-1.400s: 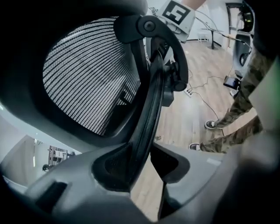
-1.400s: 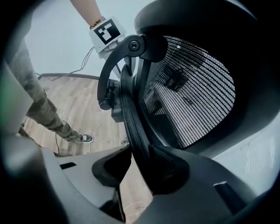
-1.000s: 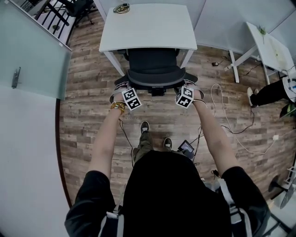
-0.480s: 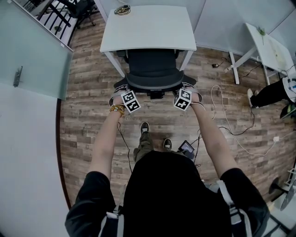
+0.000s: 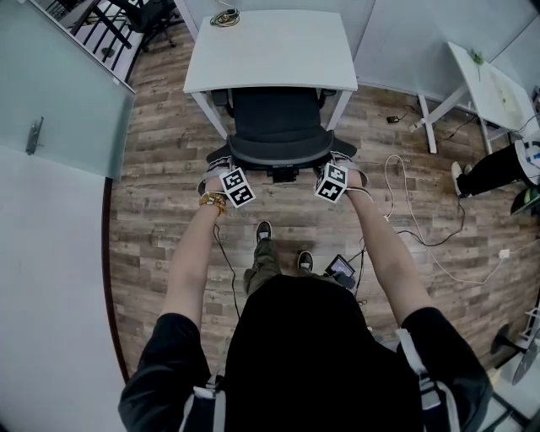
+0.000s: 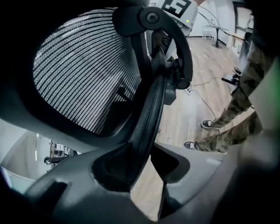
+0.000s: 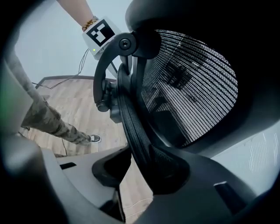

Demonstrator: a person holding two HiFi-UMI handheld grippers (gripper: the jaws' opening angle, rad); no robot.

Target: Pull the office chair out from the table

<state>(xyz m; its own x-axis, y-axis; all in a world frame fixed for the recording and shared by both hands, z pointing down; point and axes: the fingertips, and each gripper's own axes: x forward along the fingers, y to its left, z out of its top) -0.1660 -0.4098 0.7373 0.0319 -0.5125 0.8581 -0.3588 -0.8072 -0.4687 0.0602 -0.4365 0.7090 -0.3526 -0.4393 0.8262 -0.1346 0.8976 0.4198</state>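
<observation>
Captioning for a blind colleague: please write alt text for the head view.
Seen from above, a person grips the backrest of a black office chair with the left hand-held gripper and right hand-held gripper. The chair stands pushed up to a white table on a wood floor.

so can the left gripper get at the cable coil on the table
Probably not: the left gripper is clamped on the office chair, and the cable coil lies at the far edge of the table.
</observation>
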